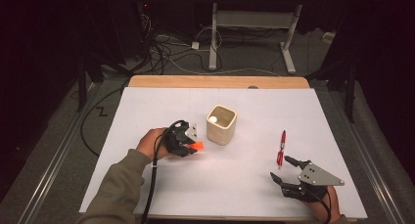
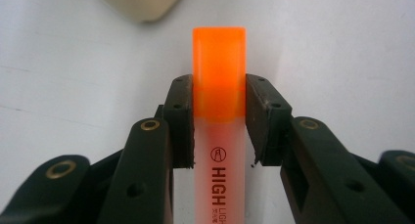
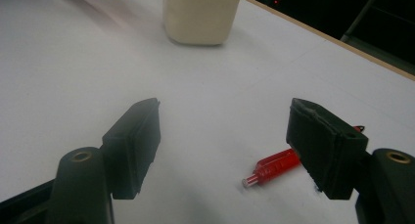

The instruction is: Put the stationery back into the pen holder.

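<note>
High view: left gripper (image 1: 192,145) clamps orange highlighter (image 1: 197,146) by cap end, just left of cream cup (image 1: 221,124), likely bound for cup. Jaws pinch cap-barrel joint for firm hold. Right gripper (image 1: 284,171) waits wide, holding nothing, right of cup and nearer person, red pen (image 1: 281,146) on table (image 1: 161,99) between cup and gripper, probably next.
</note>
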`<state>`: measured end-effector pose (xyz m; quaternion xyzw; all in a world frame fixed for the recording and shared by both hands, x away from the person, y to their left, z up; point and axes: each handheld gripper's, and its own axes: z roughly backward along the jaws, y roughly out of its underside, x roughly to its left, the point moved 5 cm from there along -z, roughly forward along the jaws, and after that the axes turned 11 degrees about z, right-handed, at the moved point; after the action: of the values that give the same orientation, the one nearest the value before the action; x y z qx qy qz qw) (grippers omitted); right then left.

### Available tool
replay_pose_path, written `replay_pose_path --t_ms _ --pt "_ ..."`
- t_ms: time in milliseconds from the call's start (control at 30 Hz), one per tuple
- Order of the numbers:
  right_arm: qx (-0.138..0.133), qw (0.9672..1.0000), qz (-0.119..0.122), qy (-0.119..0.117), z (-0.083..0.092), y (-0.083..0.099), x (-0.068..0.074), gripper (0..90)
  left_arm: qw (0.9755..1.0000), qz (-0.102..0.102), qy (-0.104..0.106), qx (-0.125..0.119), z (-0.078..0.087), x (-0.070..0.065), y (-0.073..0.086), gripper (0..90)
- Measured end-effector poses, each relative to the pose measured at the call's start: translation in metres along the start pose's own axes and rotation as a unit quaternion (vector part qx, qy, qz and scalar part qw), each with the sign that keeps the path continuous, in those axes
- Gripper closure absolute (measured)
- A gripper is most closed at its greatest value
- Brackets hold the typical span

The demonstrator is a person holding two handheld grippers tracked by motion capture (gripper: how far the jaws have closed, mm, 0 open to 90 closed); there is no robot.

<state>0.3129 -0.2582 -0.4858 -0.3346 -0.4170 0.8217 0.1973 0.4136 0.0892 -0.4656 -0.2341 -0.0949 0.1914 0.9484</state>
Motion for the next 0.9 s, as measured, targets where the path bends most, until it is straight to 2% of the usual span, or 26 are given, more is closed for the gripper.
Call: replay_pose_path --t_ms 33,100,167,233,333,400,433,533,600,633,700,900 --pt "-0.001 1.0 0.0 0.001 0.0 0.0 0.0 28.9 0.9999 0.003 0.0 -0.013 0.003 -0.001 0.0 64.6" --pt "-0.001 1.0 -0.001 0.002 0.001 0.0 -0.001 28.9 0.9988 0.013 -0.015 -0.044 0.009 -0.002 0.001 64.6" --pt "-0.002 1.0 -0.002 0.004 0.001 -0.001 -0.001 28.9 0.9965 0.022 -0.029 -0.075 0.015 -0.002 0.002 64.6" --pt "-0.002 1.0 -0.001 0.006 0.001 -0.001 -0.001 28.9 0.9924 0.038 -0.038 -0.11 0.022 -0.002 0.003 64.6" --pt "-0.003 1.0 -0.002 0.009 0.002 -0.001 -0.002 28.9 0.9831 0.056 -0.057 -0.165 0.033 -0.001 0.004 64.6" --pt "-0.003 1.0 -0.002 0.009 0.002 -0.001 -0.002 28.9 0.9753 0.064 -0.066 -0.2 0.039 -0.001 0.006 64.6" --pt "-0.003 0.9999 -0.002 0.009 0.002 -0.001 -0.002 28.9 0.9722 0.069 -0.069 -0.212 0.042 -0.002 0.007 64.6" --pt "-0.007 0.9999 -0.001 0.012 0.003 -0.002 -0.002 28.9 0.9591 0.086 -0.079 -0.258 0.05 -0.002 0.009 64.6" --pt "-0.009 0.9999 -0.005 0.013 0.003 -0.002 -0.002 28.9 0.9478 0.101 -0.082 -0.291 0.057 -0.001 0.01 64.6" --pt "-0.011 0.9998 -0.002 0.013 0.004 -0.003 -0.002 28.9 0.9432 0.108 -0.078 -0.305 0.059 -0.001 0.011 64.6" --pt "-0.014 0.9998 -0.002 0.015 0.005 -0.003 -0.003 28.9 0.9347 0.118 -0.082 -0.325 0.064 -0.001 0.012 64.6" --pt "-0.014 0.9997 -0.004 0.019 0.005 -0.003 -0.004 28.9 0.9115 0.144 -0.08 -0.377 0.07 0.003 0.014 64.6"
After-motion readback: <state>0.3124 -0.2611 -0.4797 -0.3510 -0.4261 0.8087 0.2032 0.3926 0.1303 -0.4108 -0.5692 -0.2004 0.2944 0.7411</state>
